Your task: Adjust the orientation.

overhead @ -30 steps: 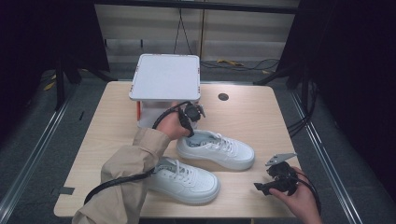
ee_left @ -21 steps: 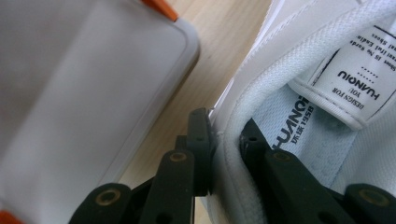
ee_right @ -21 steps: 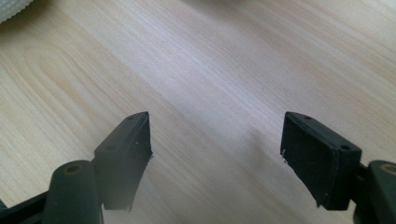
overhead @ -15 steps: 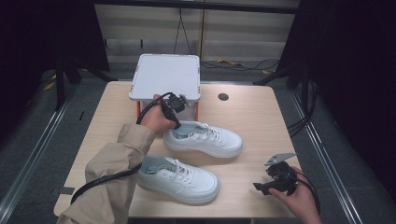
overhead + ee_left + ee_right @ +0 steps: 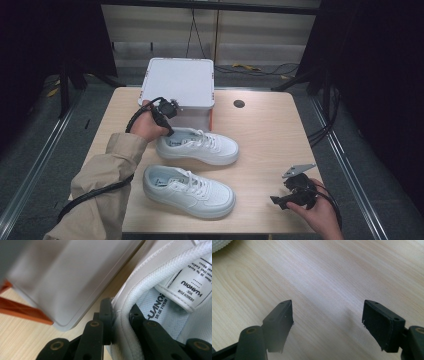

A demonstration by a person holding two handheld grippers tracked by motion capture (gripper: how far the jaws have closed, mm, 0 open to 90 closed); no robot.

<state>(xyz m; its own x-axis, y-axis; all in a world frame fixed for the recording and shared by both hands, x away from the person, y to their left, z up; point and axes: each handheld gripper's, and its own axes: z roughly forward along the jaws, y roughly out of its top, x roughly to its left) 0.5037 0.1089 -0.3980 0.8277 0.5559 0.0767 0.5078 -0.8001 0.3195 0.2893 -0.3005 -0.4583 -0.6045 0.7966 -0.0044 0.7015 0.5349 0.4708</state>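
Two white sneakers lie on the wooden table. The far sneaker lies in front of a white box, its heel at my left gripper. In the left gripper view that gripper is shut on the padded heel collar, one jaw inside the shoe and one outside; the tongue label shows inside. The near sneaker lies free toward the front. My right gripper hovers low at the front right, and in its own view it stands open over bare wood.
The white box with an orange lower part stands just behind the held shoe's heel. A dark round hole marks the table's far right. Cables trail from both grippers. Dark floor and metal rails surround the table.
My left gripper has dragged the far sneaker leftward and toward the box across the frames. The near sneaker and the right gripper stayed in place.
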